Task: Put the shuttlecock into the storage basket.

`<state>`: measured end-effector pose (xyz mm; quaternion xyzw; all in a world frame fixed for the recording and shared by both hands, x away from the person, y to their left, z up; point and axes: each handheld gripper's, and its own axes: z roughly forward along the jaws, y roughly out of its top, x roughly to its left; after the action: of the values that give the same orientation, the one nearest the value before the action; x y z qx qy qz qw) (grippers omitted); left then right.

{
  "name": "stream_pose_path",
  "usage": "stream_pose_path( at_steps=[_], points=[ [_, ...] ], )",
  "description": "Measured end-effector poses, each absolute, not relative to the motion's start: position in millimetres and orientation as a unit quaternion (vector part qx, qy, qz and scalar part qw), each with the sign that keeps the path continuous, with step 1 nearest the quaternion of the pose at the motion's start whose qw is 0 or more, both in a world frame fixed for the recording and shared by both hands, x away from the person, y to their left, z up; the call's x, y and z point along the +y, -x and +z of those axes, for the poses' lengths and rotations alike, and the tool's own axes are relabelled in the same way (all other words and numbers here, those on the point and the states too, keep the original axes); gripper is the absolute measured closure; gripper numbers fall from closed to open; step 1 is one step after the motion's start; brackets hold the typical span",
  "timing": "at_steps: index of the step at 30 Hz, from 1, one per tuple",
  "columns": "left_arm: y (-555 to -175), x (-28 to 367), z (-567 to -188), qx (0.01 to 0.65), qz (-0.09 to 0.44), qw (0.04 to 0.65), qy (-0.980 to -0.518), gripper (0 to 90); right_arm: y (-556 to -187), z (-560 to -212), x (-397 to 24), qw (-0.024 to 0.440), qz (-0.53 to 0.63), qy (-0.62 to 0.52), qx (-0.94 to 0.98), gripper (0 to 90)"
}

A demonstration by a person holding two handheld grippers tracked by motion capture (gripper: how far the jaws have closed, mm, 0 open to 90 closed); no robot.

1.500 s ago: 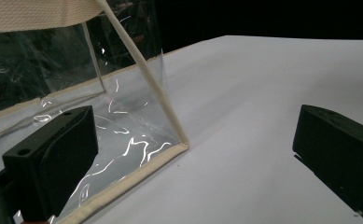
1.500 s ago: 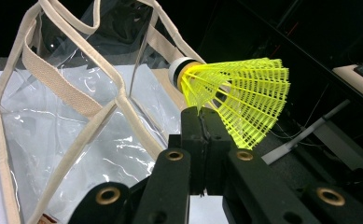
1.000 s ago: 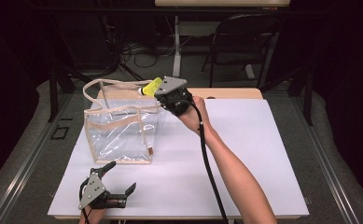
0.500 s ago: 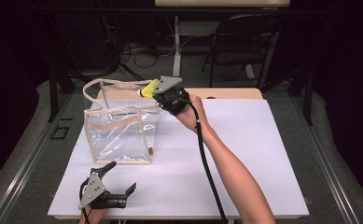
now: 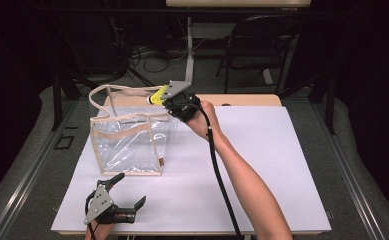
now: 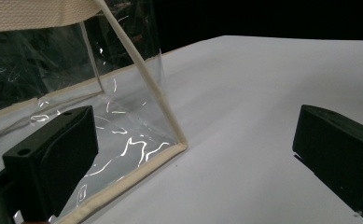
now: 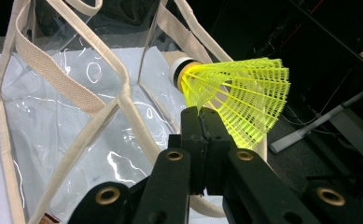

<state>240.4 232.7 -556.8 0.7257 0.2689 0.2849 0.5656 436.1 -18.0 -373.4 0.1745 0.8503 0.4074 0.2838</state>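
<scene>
Shuttlecock (image 7: 235, 95) delivery into the clear tote bag (image 5: 129, 145) looks like the step in hand. Nearest the person, at about seven o'clock on the white table (image 5: 282, 175), the left gripper (image 5: 124, 192) rests with its jaws wide apart and empty, the bag's corner just ahead. Farther off, near eleven o'clock, the right gripper (image 7: 201, 126) is clamped on the yellow skirt's edge at the bag's far rim. Next it likely needs carrying over the opening before letting go.
</scene>
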Motion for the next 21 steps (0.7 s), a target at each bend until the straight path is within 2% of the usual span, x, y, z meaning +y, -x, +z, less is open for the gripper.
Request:
stream_pose_path(
  at_steps=[21],
  points=[
    [-240.1, 232.7, -556.7, 0.269, 0.284, 0.567, -0.725, 0.2, -444.9, -378.7, -12.4, 0.264, 0.397, -0.185, 0.859, 89.8]
  ],
)
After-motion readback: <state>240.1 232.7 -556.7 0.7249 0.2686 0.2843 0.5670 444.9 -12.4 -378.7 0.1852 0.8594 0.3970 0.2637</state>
